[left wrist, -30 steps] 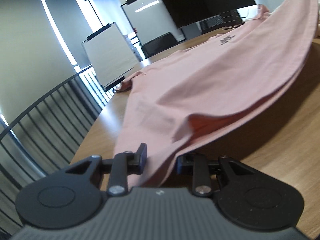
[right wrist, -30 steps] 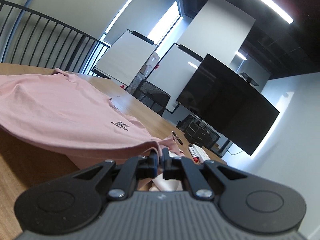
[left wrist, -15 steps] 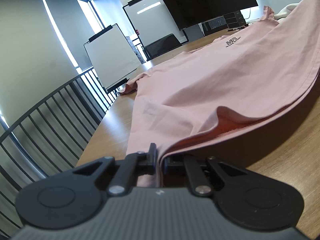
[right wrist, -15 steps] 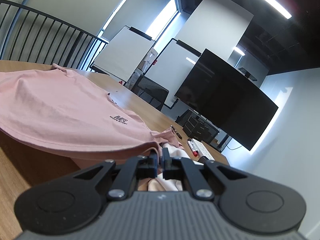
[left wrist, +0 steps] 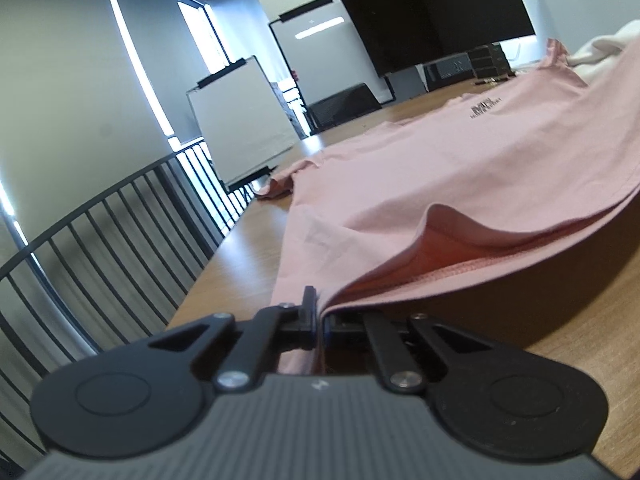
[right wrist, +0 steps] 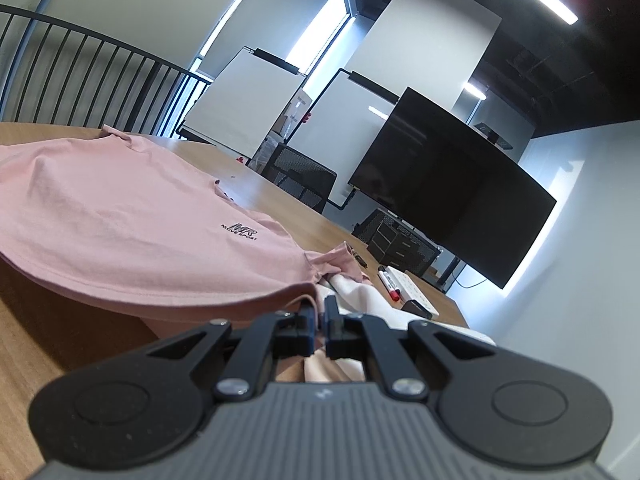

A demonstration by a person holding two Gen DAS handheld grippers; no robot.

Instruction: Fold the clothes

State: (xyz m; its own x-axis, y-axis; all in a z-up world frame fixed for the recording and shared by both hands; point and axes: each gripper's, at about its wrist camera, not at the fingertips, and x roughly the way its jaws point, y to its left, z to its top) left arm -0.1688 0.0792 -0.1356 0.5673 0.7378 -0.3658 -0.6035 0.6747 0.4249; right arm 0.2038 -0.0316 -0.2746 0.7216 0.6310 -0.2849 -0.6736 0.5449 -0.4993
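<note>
The pink T-shirt (left wrist: 460,168) is lying spread on the wooden counter (left wrist: 240,248), with its printed chest side up and its hem side lifting off the surface toward both cameras. It is looking thin, soft and light, so it is probably going to sag and wrinkle between any two held points, and it is best taken at the hem corners, where the doubled edge gives the pads something to bite.

The left tongs (left wrist: 316,316) have just been closing and are now pinching the hem at one corner, close to the counter edge beside the black railing (left wrist: 100,248). The cloth is rising from them in a small open arch. The right tongs (right wrist: 319,322) are also closed tight on the hem at the other corner, where a pale garment (right wrist: 360,292) is lying just beside the shirt. Between the two grips the hem is hanging slack.
</note>
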